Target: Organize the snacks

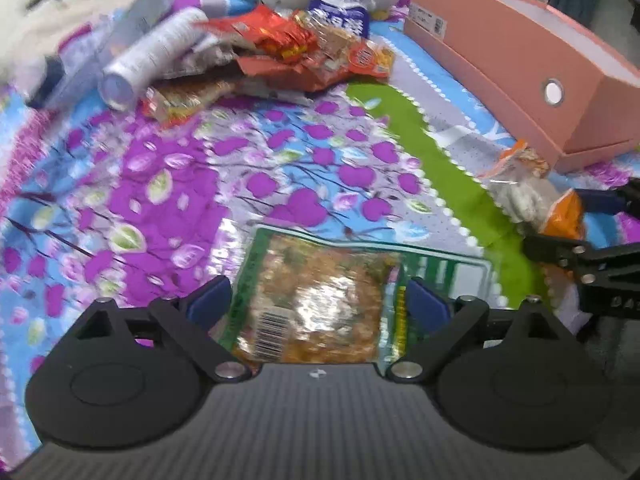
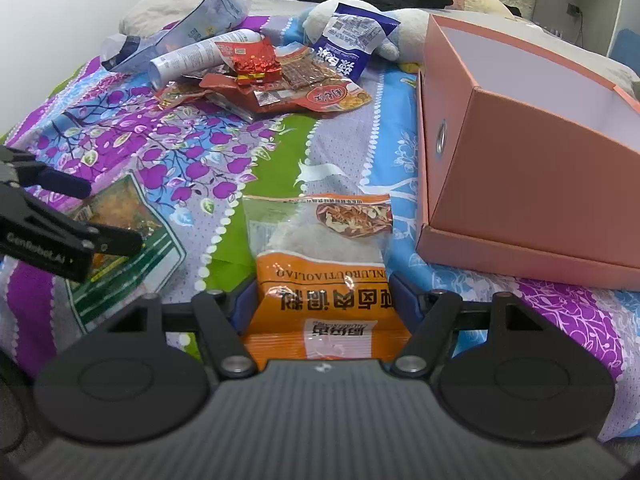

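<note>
A green snack packet (image 1: 312, 272) lies flat on the flowered bedspread (image 1: 160, 184), between the fingers of my left gripper (image 1: 318, 300). The jaws stand wide on either side of it, and the pads do not press it. From the right wrist view the left gripper (image 2: 114, 212) hangs over that green packet (image 2: 160, 240) at the left. My right gripper (image 2: 324, 296) is shut on the near end of an orange-and-clear packet (image 2: 324, 240), which stretches away over the bedspread. The left wrist view shows the right gripper (image 1: 556, 220) on the orange packet (image 1: 520, 192) at the far right.
An open pink cardboard box (image 2: 520, 184) stands to the right of the orange packet. A heap of red, orange and blue snack packets (image 2: 272, 80) with a silver tube (image 2: 192, 56) lies at the back, in front of a white plush toy (image 2: 400, 28). Pillows and dark clothes lie behind.
</note>
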The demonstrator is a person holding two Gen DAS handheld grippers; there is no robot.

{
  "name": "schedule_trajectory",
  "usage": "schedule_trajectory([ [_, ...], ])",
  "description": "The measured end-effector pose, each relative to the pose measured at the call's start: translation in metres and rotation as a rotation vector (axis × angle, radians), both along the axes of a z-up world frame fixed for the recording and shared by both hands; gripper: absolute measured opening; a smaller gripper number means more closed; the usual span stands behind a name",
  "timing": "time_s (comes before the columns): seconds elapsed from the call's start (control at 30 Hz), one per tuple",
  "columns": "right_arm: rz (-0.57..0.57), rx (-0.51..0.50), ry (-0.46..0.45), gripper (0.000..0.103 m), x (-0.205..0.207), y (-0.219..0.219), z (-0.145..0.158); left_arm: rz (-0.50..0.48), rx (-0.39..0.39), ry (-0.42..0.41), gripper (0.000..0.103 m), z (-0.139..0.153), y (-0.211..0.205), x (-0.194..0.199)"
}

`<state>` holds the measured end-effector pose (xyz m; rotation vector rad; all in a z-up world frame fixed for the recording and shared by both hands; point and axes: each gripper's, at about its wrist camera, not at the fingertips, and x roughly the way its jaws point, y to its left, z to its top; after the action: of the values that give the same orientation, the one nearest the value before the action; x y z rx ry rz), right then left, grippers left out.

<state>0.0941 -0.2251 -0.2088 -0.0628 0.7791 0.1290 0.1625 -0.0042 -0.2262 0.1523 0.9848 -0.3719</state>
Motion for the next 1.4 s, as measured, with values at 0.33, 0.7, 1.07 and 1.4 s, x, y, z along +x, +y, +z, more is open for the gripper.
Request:
schedule_trajectory([
  [0.33,0.006,0.009,0.000,0.071,0.004,0.003,0.002,0.029,0.009,-0.010,0.063,0.008,-0.004,-0.008],
  [0.7,0.000,0.019,-0.024,0.071,0.001,0.004,0.018,0.134,-0.103,0.015,0.038,0.026,0.004,-0.018],
  [1.07,-0.022,0.025,-0.085,0.070,-0.007,-0.005,0.054,0.242,-0.221,-0.003,0.000,0.052,0.007,-0.031],
  [1.4,-0.010,0.026,-0.103,0.070,-0.017,-0.011,0.066,0.272,-0.268,-0.016,0.001,0.055,0.008,-0.028],
])
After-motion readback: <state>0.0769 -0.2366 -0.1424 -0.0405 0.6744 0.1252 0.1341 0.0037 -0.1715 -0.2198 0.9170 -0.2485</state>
